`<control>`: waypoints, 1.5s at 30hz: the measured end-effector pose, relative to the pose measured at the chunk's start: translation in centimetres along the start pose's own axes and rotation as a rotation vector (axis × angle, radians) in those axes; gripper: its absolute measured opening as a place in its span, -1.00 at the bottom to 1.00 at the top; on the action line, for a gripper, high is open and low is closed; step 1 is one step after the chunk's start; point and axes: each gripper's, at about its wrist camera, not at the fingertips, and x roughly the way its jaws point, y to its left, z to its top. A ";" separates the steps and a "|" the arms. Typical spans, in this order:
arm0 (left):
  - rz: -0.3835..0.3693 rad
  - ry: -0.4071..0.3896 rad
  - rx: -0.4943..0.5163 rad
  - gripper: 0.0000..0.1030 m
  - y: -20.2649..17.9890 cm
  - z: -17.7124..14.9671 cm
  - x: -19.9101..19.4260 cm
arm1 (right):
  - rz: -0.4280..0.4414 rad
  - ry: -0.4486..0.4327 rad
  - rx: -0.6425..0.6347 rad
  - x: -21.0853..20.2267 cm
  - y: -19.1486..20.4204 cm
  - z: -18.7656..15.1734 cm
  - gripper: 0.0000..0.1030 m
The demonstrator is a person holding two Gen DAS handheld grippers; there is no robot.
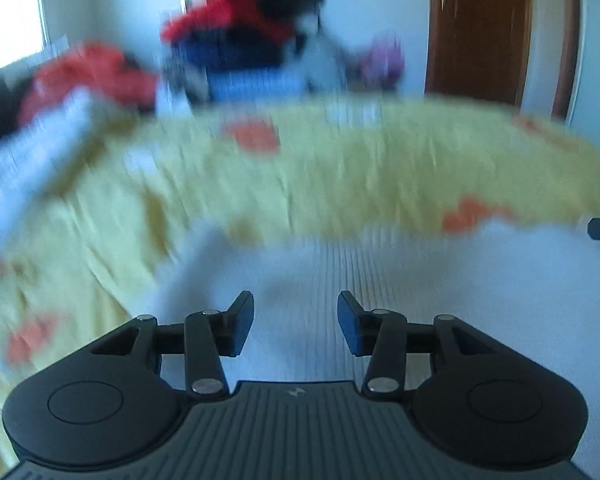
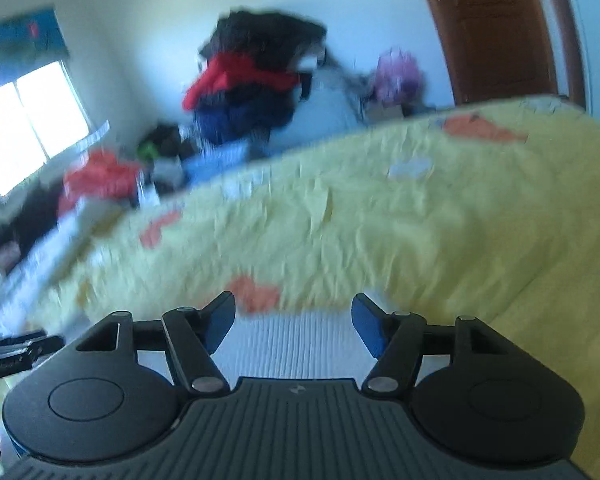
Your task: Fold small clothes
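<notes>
Both grippers, left (image 1: 296,322) and right (image 2: 293,326), hang parted and empty over white ribbed garment (image 1: 380,300) at lower centre: soft, light; grasp edges.

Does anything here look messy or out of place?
Yes: clothes sit in a tall, untidy heap beyond the yellow bedspread, with more strewn at its far left. The white garment looks flat. Both views are blurred.
</notes>
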 end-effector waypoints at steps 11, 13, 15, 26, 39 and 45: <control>-0.091 -0.101 -0.056 0.20 1.5 -1.8 0.6 | 0.057 -0.020 0.088 0.5 -1.9 -1.0 0.49; -0.093 -0.103 -0.060 0.21 1.4 -1.9 0.3 | 0.065 -0.023 0.099 0.7 -2.2 -1.0 0.50; -0.093 -0.106 -0.064 0.21 1.3 -2.1 0.0 | 0.071 -0.025 0.109 0.7 -2.5 -1.1 0.50; -0.092 -0.111 -0.072 0.21 1.4 -2.4 -0.3 | 0.069 -0.033 0.113 0.6 -2.4 -1.3 0.50; -0.116 -0.114 -0.084 0.31 1.4 -2.3 -0.3 | 0.069 -0.034 0.112 0.6 -2.4 -1.3 0.52; -0.115 -0.114 -0.083 0.31 1.4 -2.3 -0.3 | 0.071 -0.035 0.115 0.6 -2.4 -1.3 0.52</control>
